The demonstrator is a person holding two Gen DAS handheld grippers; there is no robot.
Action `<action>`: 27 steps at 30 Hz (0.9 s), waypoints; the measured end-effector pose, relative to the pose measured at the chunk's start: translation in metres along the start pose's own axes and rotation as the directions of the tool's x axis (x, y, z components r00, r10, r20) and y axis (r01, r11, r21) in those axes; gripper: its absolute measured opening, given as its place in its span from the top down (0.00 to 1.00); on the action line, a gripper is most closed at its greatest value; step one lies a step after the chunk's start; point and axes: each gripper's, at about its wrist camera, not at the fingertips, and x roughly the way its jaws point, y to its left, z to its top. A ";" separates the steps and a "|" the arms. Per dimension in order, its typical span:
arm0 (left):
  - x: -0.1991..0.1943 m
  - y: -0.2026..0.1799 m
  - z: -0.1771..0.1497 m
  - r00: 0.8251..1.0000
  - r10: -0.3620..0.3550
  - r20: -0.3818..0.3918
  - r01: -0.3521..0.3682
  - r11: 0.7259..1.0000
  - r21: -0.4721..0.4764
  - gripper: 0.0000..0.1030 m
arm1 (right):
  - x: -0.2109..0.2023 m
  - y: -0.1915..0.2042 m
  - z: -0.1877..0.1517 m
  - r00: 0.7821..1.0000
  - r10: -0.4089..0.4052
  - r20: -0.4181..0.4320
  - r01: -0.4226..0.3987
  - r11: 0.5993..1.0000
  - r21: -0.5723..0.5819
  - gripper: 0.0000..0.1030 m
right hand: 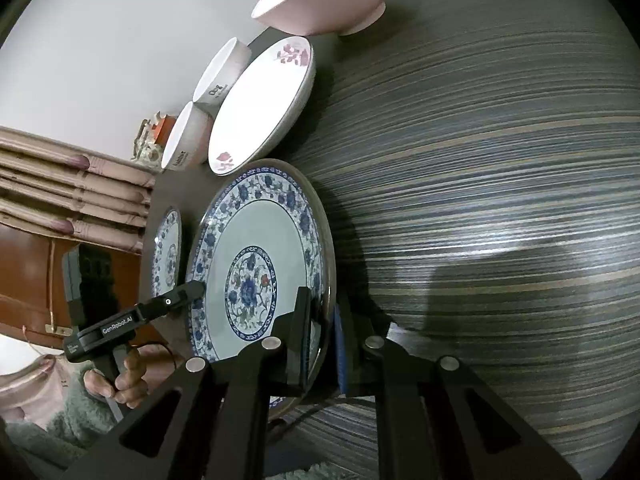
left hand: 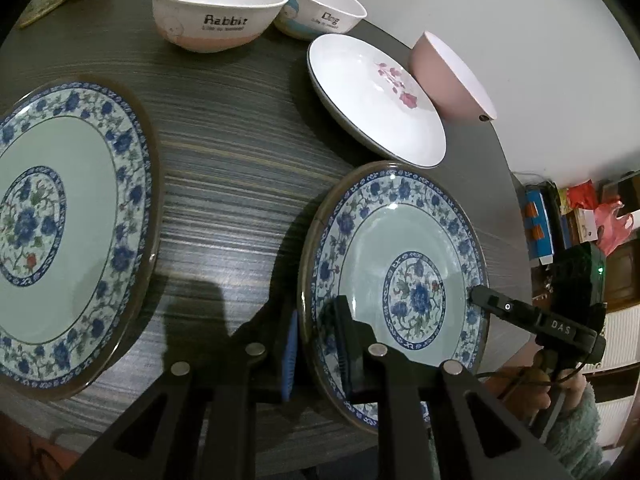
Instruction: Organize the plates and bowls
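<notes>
Both grippers grip one blue-patterned plate [left hand: 400,264] by opposite edges. Nearest the left wrist camera, the left gripper [left hand: 316,344] has its fingers closed on the plate's near rim, one finger on the plate's face and the blue-padded one outside the rim. Across the plate, the right gripper's finger reaches its far edge. In the right wrist view the right gripper [right hand: 322,344] is likewise clamped on the rim of the plate [right hand: 256,264], one finger over the face and the blue pad behind the edge, with the left gripper's finger touching the opposite edge.

The plate sits over the right part of a dark striped table [left hand: 232,168]; whether it rests on the table or is raised off it cannot be told. A second blue plate [left hand: 60,224] lies well apart to its left. Just beyond the gripped plate is a white plate [left hand: 376,96] with pink flowers, and a pink bowl [left hand: 448,76] stands beside that at the table's edge. Farther back stand two white bowls side by side, the Rabbit bowl [left hand: 216,8] and the Dog bowl [left hand: 320,4].
</notes>
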 end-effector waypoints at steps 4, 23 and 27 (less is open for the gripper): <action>-0.006 0.000 -0.002 1.000 0.001 0.006 -0.001 1.000 0.005 0.84 | -0.002 0.005 -0.004 1.000 0.002 -0.003 -0.002 1.000 -0.011 0.89; -0.078 0.054 0.003 0.991 0.048 0.127 -0.039 0.997 -0.072 0.84 | 0.021 0.086 0.004 1.000 0.009 -0.026 -0.013 0.991 -0.136 0.88; -0.101 0.078 0.006 0.984 0.074 0.161 -0.058 0.993 -0.104 0.84 | 0.041 0.116 0.010 0.999 0.021 -0.047 -0.028 0.985 -0.170 0.88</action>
